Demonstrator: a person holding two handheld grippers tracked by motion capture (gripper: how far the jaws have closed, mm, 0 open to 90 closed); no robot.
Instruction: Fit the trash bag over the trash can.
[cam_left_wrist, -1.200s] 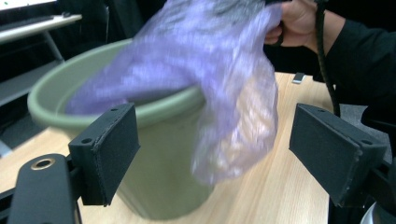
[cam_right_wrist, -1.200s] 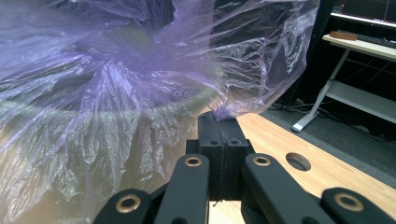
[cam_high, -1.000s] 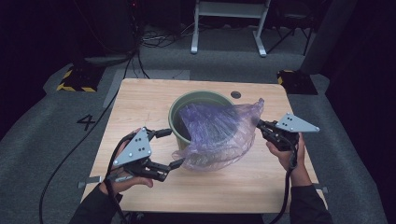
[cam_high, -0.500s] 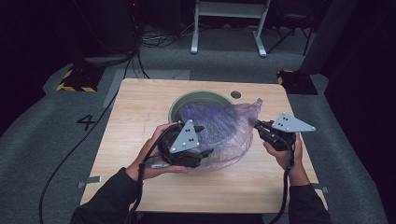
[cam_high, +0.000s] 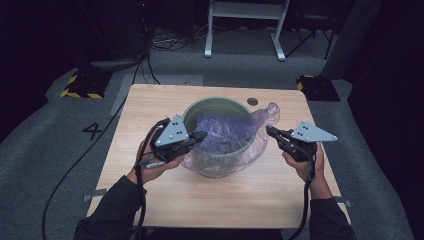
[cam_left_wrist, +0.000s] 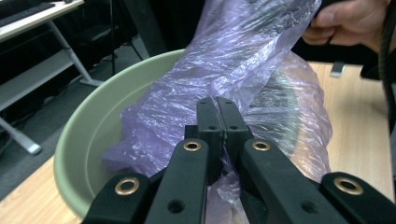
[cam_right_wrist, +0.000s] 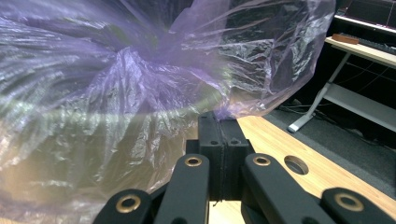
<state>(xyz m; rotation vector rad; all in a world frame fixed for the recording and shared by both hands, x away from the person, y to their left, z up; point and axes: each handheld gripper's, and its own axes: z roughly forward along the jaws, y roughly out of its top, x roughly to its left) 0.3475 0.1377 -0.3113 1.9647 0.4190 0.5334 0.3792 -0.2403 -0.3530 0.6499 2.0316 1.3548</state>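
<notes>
A pale green bucket (cam_high: 191, 111) stands in the middle of the wooden table (cam_high: 150, 105). A thin purple plastic bag (cam_high: 225, 132) lies in it and spills over its near and right sides. My left gripper (cam_high: 201, 136) is at the bucket's left rim; its jaws have just been closing and now pinch a fold of the bag (cam_left_wrist: 243, 60) over the bucket (cam_left_wrist: 88, 135). My right gripper (cam_high: 270, 131) is to the right of the bucket, shut on the bag's edge (cam_right_wrist: 116, 84), which is pulled out towards it.
A round hole (cam_high: 252, 101) is in the table behind the bucket. On the grey floor are a number 4 (cam_high: 93, 131), cables, and striped blocks (cam_high: 80, 87). A white desk frame (cam_high: 245, 30) stands at the back.
My left gripper moved from the near left of the bucket across the bag and back to its left rim, and its jaws closed on the bag. The bag now stretches between both grippers.
</notes>
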